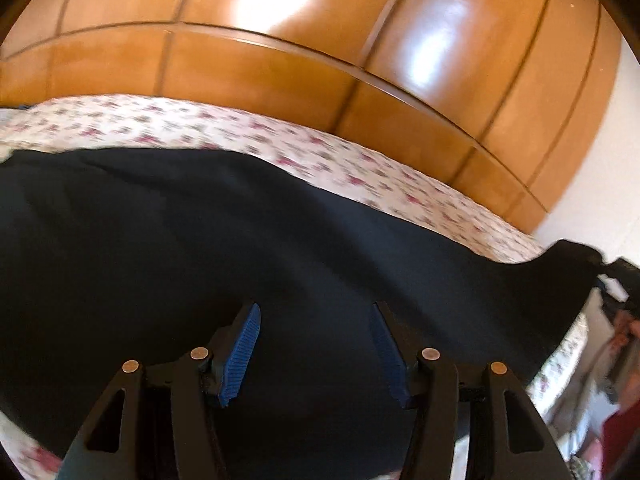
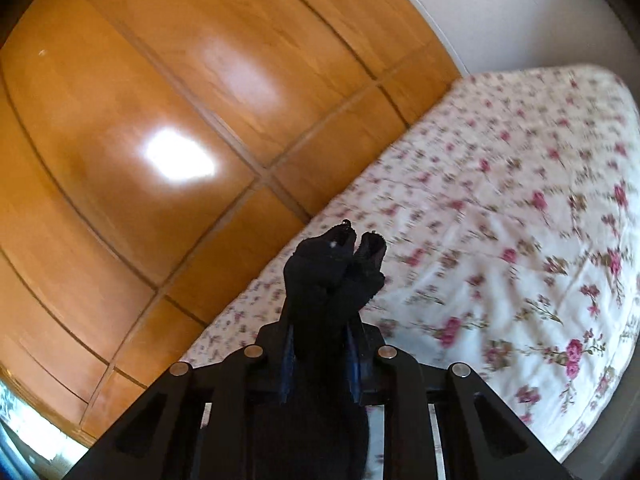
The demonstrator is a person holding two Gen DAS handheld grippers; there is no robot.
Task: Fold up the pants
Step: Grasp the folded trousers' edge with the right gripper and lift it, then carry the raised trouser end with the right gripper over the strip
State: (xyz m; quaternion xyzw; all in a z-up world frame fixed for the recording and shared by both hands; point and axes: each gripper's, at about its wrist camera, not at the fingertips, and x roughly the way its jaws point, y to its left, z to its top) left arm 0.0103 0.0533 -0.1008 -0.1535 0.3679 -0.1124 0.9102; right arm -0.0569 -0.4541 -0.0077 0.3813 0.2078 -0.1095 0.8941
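Observation:
The black pants [image 1: 224, 240] lie spread across the flowered bed [image 1: 320, 148] in the left wrist view. My left gripper [image 1: 316, 314] hovers over the dark cloth with its blue pads [image 1: 240, 356] wide apart and nothing between them. At the far right of that view a corner of the pants [image 1: 572, 264] is lifted off the bed. In the right wrist view my right gripper [image 2: 322, 332] is shut on a bunched end of the pants [image 2: 336, 268], which sticks up past the fingertips above the bed [image 2: 500, 220].
A glossy wooden wardrobe [image 1: 280, 40] stands right behind the bed, also filling the left of the right wrist view as the wardrobe [image 2: 140, 140]. A white wall [image 2: 500, 8] is at the upper right. A person's dark red sleeve [image 1: 620, 436] shows at the lower right.

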